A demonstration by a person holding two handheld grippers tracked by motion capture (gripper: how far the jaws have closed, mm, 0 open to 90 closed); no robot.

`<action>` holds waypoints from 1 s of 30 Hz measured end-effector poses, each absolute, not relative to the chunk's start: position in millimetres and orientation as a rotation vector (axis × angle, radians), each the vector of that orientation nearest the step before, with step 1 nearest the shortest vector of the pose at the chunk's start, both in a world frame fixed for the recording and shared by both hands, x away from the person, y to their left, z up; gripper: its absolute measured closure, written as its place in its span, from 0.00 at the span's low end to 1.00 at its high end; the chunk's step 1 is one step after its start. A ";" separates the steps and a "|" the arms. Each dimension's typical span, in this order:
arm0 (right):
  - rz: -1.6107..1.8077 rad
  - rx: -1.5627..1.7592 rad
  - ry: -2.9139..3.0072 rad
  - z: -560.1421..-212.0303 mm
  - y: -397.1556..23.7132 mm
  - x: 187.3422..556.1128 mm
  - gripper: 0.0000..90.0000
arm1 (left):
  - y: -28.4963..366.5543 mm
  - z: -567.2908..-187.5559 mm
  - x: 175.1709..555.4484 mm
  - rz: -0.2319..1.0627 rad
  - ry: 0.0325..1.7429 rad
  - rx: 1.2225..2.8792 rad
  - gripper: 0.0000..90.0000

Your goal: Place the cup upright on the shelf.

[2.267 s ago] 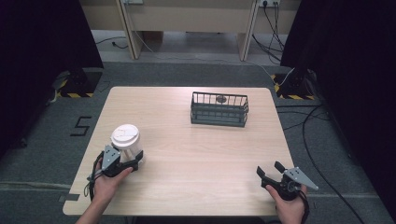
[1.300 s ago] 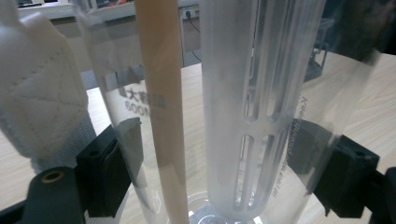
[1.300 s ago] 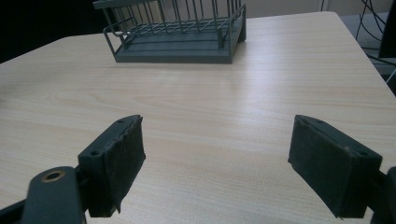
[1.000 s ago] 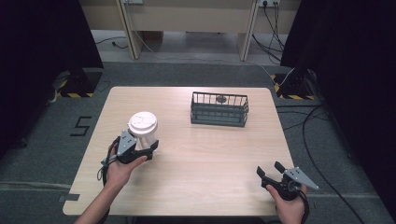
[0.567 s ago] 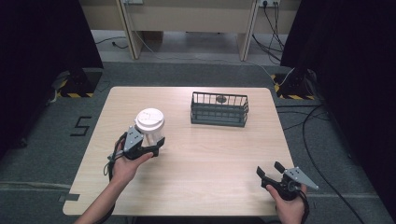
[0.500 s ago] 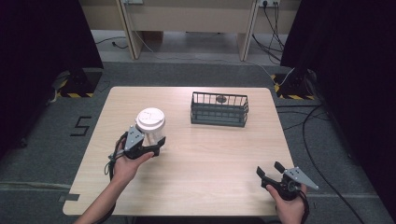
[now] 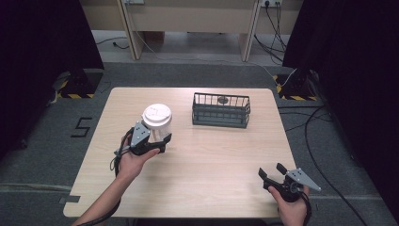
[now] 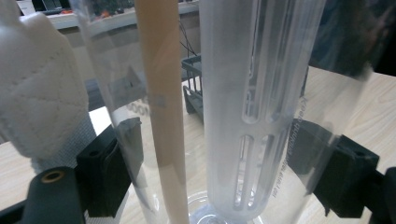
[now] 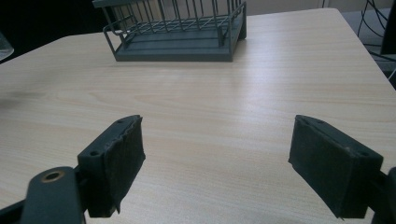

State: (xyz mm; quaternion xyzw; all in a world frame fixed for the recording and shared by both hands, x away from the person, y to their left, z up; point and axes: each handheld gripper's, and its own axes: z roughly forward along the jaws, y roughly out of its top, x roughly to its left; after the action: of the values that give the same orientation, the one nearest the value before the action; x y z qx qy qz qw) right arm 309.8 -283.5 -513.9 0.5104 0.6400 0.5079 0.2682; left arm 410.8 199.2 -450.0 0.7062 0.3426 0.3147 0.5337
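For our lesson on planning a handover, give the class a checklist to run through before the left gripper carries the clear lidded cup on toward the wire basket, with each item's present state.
1. Left gripper clamps the cup on both sides: ok.
2. Cup upright, white lid on: ok.
3. Table between cup and wire basket free of obstacles: ok.
4. Room in the basket: cannot tell; a small dark thing lies inside.
5. Right gripper open and out of the way at the near right edge: ok.
6. Contents inside the cup secure: cannot tell.

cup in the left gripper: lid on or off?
On. In the high view a white lid caps the clear cup that the left gripper clamps by its wall; the cup stands upright.
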 end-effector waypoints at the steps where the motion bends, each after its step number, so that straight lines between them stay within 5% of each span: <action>1: 1.370 1.377 1.726 -514.0 -283.5 309.9 0.20 | 198.1 -449.4 411.6 0.748 0.816 1.681 0.20; 30: 1.380 1.400 1.720 -514.2 -284.4 310.1 0.20 | 168.2 -439.0 434.9 0.743 0.767 1.650 0.20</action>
State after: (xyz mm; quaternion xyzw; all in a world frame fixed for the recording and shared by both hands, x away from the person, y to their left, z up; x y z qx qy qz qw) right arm 310.1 -284.4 -514.2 0.5173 0.6354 0.5100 0.2618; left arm 434.9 168.2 -439.0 0.6985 0.3248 0.3147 0.5546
